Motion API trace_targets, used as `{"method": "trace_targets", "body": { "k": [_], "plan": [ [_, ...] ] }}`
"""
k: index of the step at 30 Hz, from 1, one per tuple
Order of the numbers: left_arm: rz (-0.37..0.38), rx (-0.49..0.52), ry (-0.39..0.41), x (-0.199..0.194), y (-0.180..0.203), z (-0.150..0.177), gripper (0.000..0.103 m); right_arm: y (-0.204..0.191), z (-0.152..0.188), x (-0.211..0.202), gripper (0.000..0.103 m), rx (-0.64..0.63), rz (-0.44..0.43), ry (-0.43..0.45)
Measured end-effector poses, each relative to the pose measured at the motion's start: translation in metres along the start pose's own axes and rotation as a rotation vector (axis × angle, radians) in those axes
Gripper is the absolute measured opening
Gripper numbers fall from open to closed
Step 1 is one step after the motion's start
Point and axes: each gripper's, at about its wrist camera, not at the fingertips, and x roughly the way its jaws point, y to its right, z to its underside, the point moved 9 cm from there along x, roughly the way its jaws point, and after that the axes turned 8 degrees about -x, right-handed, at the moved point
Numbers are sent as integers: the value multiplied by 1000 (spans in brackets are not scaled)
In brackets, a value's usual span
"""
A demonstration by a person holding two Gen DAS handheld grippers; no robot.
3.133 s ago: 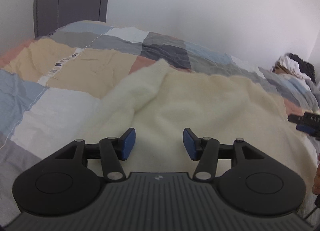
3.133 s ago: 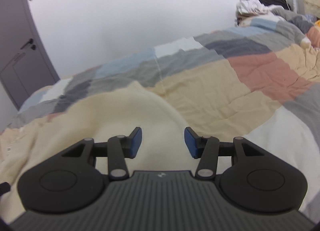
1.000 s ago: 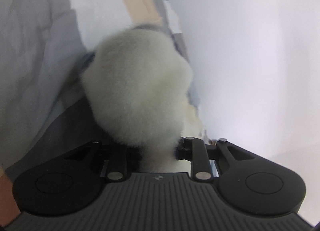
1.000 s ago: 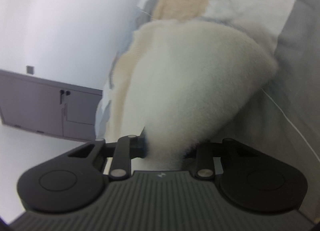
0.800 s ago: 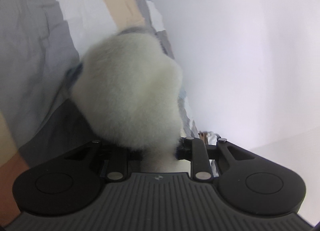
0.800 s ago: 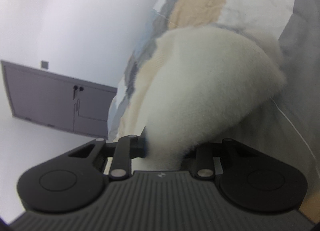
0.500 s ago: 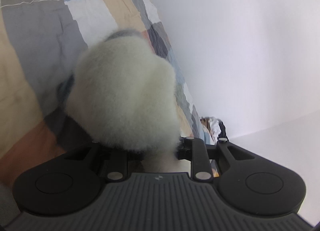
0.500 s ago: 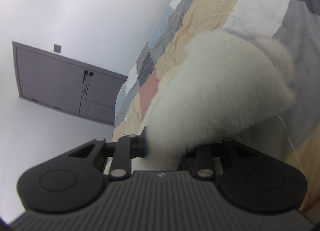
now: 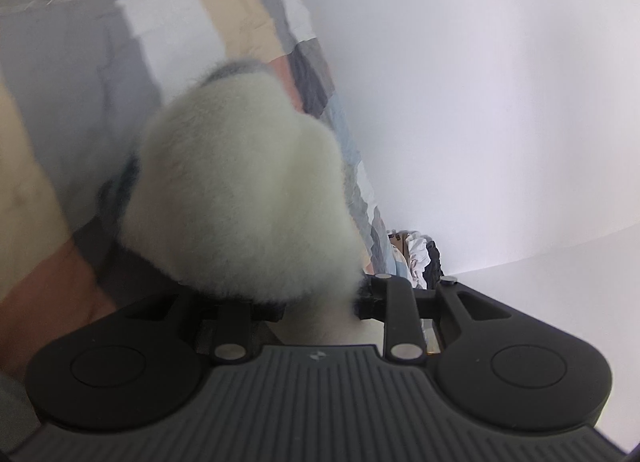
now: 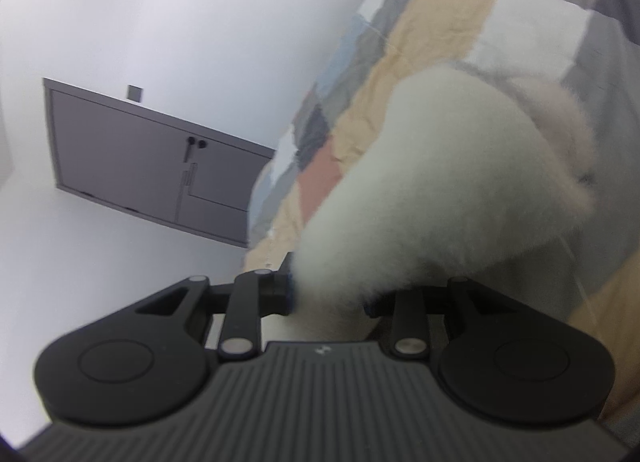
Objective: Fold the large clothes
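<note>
Left gripper [image 9: 320,308]: jaws clamped on a bunched fold of the fleece garment [image 9: 240,206], which bulges up toward 11 o'clock from the fingers and hides the left pad.
Patchwork bedspread [image 9: 80,62]: fills the 9 to 12 o'clock part of the left view, behind the fleece; blurred.
Clothes pile [image 9: 420,258]: small, at about 3 o'clock of the fleece, at the bed's far end against the white wall [image 9: 480,102].
Right gripper [image 10: 326,302]: jaws pinched on another bunch of the same fleece garment [image 10: 432,190], rising toward 1 o'clock.
Grey door [image 10: 152,158]: at 10 o'clock in the right view, tilted.
Bedspread [image 10: 440,14]: at 12 to 3 o'clock, beneath the fleece.
</note>
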Motion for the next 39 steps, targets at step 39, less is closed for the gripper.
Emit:
{"method": "trace_targets", "body": {
  "k": [39],
  "plan": [
    [9,182,-20,197,-19,-113,42,76,-103,201,37,-70,126,-15]
  ]
}}
